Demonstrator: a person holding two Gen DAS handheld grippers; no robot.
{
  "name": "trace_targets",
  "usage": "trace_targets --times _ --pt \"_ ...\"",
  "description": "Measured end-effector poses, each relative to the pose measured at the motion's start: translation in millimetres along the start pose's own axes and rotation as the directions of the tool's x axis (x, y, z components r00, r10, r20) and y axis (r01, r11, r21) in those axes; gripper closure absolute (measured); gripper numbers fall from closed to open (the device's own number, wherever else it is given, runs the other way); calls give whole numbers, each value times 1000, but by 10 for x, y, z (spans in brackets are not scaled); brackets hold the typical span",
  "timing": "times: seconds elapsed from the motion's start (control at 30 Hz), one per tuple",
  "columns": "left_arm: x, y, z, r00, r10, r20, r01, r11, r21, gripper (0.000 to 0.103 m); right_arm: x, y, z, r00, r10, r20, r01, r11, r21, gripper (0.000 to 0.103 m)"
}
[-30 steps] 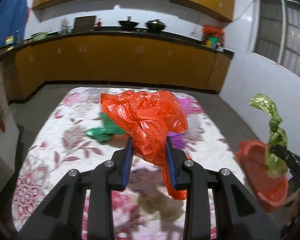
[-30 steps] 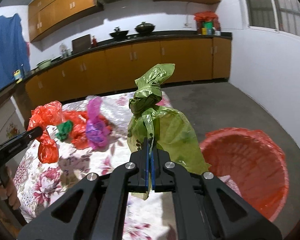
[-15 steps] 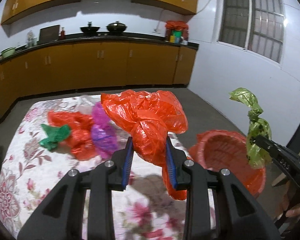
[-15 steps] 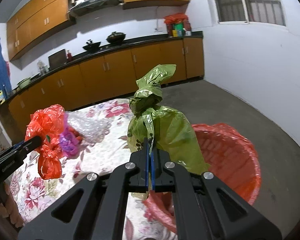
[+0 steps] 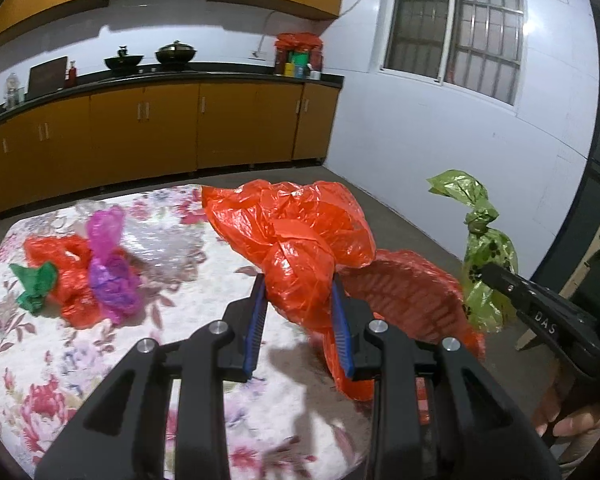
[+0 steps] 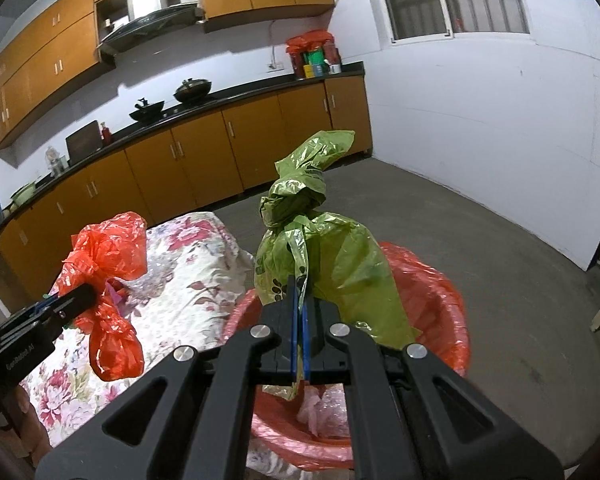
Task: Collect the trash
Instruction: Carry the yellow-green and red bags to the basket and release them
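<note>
Red knotted bag [image 5: 300, 256] sits clamped in left gripper [image 5: 300, 312], jaws part-closed w/ plastic bulging between. Since 1 s ago view has swung right: red-lined bin [image 5: 412, 296] now just behind the bag; purple [image 5: 110, 268], green [image 5: 34, 286] & more red trash left on floral desk [image 5: 180, 308], far left

Right view: right gripper [image 6: 299, 320] jaws pinched nearly shut on green bag [image 6: 324, 264], which has moved from beside bin [image 6: 440, 300] to directly over it; release looks next
</note>
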State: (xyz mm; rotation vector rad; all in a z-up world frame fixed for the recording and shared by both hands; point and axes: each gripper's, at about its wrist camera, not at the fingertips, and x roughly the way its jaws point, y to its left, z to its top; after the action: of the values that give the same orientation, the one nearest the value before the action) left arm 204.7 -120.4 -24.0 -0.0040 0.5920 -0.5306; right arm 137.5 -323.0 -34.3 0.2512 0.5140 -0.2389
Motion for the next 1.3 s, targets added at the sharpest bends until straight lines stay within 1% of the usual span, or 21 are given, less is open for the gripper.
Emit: trace_targets --times 0.27,0.43,0.8,1.0,1.07,1.17,1.23,1.3 --pt "169 -249 -1 998 -58 -20 58 998 27 72 -8 -171 2 1000 -27 -1 27 999 27 101" --pt "290 -367 -13 996 -83 -41 84 996 27 72 14 -251 9 999 -35 -8 35 998 43 101" --pt "607 -528 -65 988 -119 -99 122 992 27 71 119 -353 48 999 -44 -20 46 996 71 101" --pt "768 -618 -146 982 -132 -133 138 990 37 69 149 -341 32 999 -42 -26 44 996 82 100" --pt "817 -626 -172 981 -132 -145 139 990 37 66 169 -375 6 999 -39 -35 42 995 88 99" --pt "892 -608 -220 977 -132 -167 139 990 31 62 196 -428 -21 998 -38 -49 43 994 105 92" --pt "916 -582 -242 976 -128 -175 134 991 27 59 193 -446 -41 998 -38 -52 44 992 115 82" --pt "929 -534 -266 977 -119 -180 125 992 21 58 175 -466 -52 998 -43 -49 48 992 119 78"
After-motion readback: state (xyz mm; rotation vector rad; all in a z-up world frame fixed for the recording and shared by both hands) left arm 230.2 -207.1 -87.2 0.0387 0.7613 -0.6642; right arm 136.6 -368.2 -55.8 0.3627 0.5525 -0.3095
